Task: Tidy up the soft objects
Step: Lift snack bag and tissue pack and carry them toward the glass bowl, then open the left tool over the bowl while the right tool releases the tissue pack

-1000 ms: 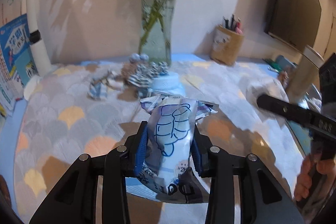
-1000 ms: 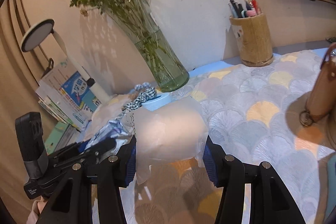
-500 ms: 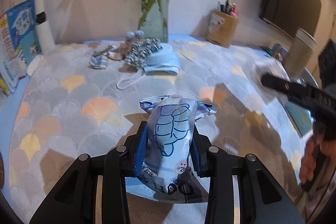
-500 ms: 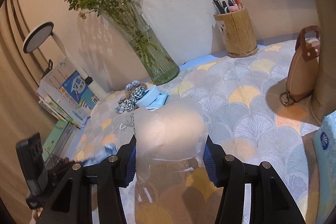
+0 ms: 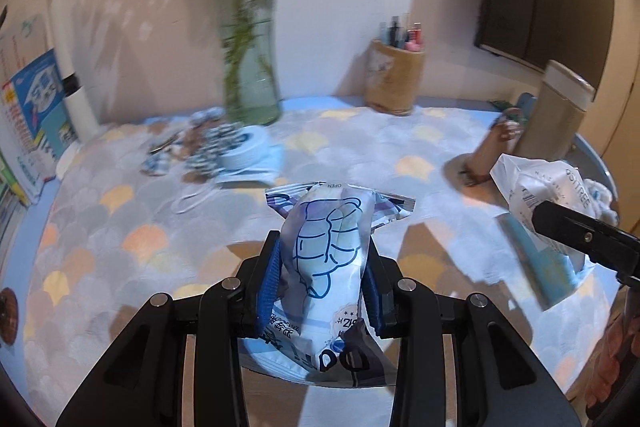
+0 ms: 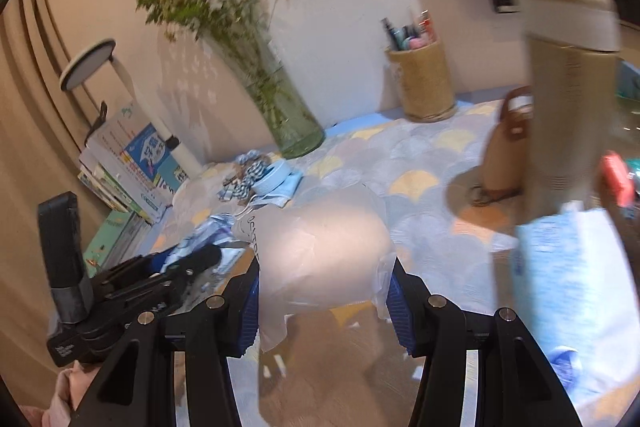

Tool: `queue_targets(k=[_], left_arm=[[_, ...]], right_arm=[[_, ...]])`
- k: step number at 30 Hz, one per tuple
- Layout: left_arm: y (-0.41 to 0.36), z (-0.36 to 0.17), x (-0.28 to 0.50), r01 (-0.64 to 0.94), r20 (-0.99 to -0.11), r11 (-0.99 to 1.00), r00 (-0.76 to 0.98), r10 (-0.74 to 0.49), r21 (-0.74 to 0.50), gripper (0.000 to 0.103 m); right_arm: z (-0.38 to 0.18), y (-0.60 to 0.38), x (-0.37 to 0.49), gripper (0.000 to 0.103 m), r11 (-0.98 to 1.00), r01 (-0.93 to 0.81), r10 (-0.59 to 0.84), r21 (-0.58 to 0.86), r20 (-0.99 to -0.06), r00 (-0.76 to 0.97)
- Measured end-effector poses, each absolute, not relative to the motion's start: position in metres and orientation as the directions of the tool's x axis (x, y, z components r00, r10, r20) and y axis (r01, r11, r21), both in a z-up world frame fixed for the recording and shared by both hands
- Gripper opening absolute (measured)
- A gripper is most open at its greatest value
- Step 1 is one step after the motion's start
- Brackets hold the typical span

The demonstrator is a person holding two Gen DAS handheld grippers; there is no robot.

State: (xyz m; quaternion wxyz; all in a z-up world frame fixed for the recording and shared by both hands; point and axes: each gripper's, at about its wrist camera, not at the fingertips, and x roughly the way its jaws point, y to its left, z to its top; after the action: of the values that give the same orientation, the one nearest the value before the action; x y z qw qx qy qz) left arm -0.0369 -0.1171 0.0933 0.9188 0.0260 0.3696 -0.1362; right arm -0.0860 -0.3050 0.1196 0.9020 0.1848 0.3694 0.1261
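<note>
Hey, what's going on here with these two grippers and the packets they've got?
A person is tidying soft things on a table with a scallop-patterned cloth. The left hand-held gripper is clamped on a blue-and-white printed packet, held above the cloth. The right hand-held gripper grips a pale translucent soft pack, also lifted. Behind them, a small pile of fabric bits and a face mask sits near the glass vase.

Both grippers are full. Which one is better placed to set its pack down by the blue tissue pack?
Right, probably. The right gripper, clamping its white pack, has the blue tissue pack close beside it; the left gripper holds a printed pack farther off.
</note>
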Motion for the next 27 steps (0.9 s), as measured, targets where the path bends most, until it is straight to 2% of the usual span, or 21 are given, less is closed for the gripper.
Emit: queue_targets(k=[6,15,21,27], left_arm=[[-0.173,0.100,-0.051,0.338,-0.675,0.940,0.682,-0.283,-0.052,0.034],[-0.263,0.111,-0.073,0.515,-0.670,0.851,0.596,-0.442,-0.102,0.034],[-0.327,0.127,-0.086,0.622,-0.629,0.775,0.561,-0.538,-0.108,0.034],[-0.394,0.141,-0.085,0.670,-0.575,0.738,0.574,-0.583,-0.080,0.034]], right_arm=[[0.131,-0.355,-0.116,0.053,0.906,-0.031,0.310,0.421,-0.614,0.725],[0.140,-0.441,-0.146,0.053,0.894,0.091,0.223,0.438,-0.612,0.758],[0.161,-0.500,-0.151,0.053,0.887,0.172,0.138,0.429,-0.600,0.788],[0.182,-0.556,-0.131,0.053,0.874,0.252,0.050,0.416,-0.593,0.804]])
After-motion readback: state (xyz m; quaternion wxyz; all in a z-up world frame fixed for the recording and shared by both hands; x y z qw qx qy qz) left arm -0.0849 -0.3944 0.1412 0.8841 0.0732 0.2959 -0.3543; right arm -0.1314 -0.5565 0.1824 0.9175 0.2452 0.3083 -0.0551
